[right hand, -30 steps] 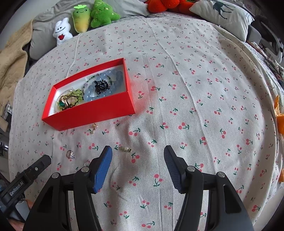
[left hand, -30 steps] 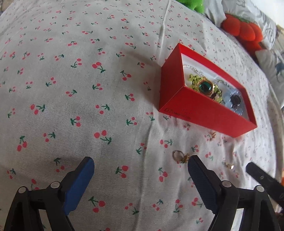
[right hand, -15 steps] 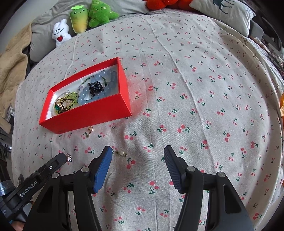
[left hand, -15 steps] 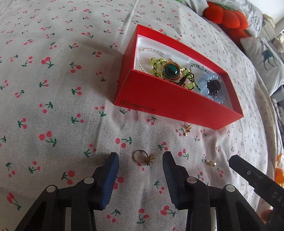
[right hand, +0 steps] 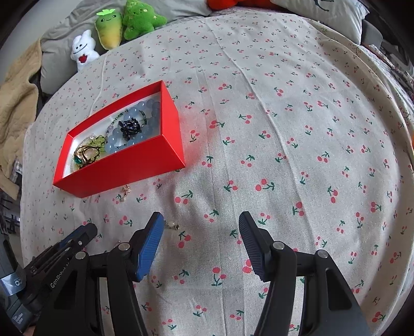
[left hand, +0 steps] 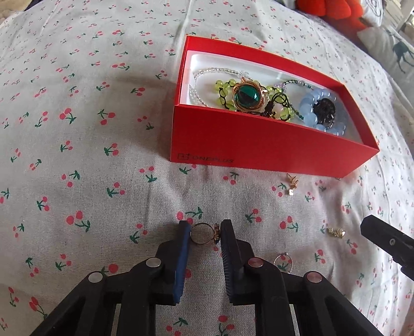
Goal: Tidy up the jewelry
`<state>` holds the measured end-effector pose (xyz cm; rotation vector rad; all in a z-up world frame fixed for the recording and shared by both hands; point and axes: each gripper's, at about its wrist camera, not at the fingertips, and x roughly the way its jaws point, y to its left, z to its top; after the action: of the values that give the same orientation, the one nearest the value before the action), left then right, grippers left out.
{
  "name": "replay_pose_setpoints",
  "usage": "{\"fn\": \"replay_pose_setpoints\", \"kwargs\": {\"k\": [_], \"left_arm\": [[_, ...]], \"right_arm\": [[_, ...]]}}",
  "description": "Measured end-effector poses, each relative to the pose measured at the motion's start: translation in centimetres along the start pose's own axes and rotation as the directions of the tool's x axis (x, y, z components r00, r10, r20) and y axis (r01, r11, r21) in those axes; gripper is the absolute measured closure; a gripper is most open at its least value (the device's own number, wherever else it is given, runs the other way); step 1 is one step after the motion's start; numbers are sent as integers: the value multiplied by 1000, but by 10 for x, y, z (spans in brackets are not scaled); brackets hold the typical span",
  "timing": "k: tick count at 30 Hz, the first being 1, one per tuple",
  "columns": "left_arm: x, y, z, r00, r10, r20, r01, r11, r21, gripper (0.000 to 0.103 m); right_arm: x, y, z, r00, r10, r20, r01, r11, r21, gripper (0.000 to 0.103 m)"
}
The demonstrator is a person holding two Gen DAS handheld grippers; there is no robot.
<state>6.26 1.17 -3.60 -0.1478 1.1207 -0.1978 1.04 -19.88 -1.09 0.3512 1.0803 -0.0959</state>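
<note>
A red box (left hand: pixel 258 144) holding bracelets and a green brooch (left hand: pixel 245 97) lies on the cherry-print bedspread; it also shows in the right wrist view (right hand: pixel 124 168). My left gripper (left hand: pixel 205 234) is shut on a gold ring (left hand: pixel 201 234) that rests on the cloth, both pads touching it. Loose on the cloth are a gold earring (left hand: pixel 291 184), a gold stud (left hand: pixel 336 232) and a silver ring (left hand: pixel 283 261). My right gripper (right hand: pixel 201 227) is open and empty above the bedspread, with the gold stud (right hand: pixel 174 225) by its left finger.
Plush toys (right hand: pixel 121 23) and pillows line the far edge of the bed. A beige blanket (right hand: pixel 15 103) hangs at the left. The right gripper's tip (left hand: pixel 388 243) shows at the right of the left wrist view.
My left gripper moved in toward the box and closed its fingers onto the gold ring. My right gripper stayed open and shifted slightly.
</note>
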Motion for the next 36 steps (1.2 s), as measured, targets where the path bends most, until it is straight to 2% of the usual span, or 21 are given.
{"fn": "replay_pose_setpoints", "kwargs": {"k": [9, 18, 26, 31, 36], "left_arm": [[-25, 11, 0, 997, -7, 72, 9, 999, -31, 85], [-29, 20, 6, 997, -22, 79, 23, 1000, -15, 85], [-20, 21, 8, 997, -52, 60, 53, 998, -20, 85], [-17, 20, 8, 997, -59, 55, 60, 998, -21, 85], [-15, 20, 9, 997, -59, 53, 60, 998, -21, 85]], "right_arm": [[3, 13, 0, 999, 46, -4, -46, 999, -12, 40], [18, 38, 10, 994, 107, 30, -105, 993, -45, 41], [25, 50, 15, 991, 134, 25, -132, 989, -64, 49], [34, 59, 20, 990, 144, 5, -143, 986, -82, 64], [46, 62, 22, 987, 160, -24, -161, 984, -75, 68]]}}
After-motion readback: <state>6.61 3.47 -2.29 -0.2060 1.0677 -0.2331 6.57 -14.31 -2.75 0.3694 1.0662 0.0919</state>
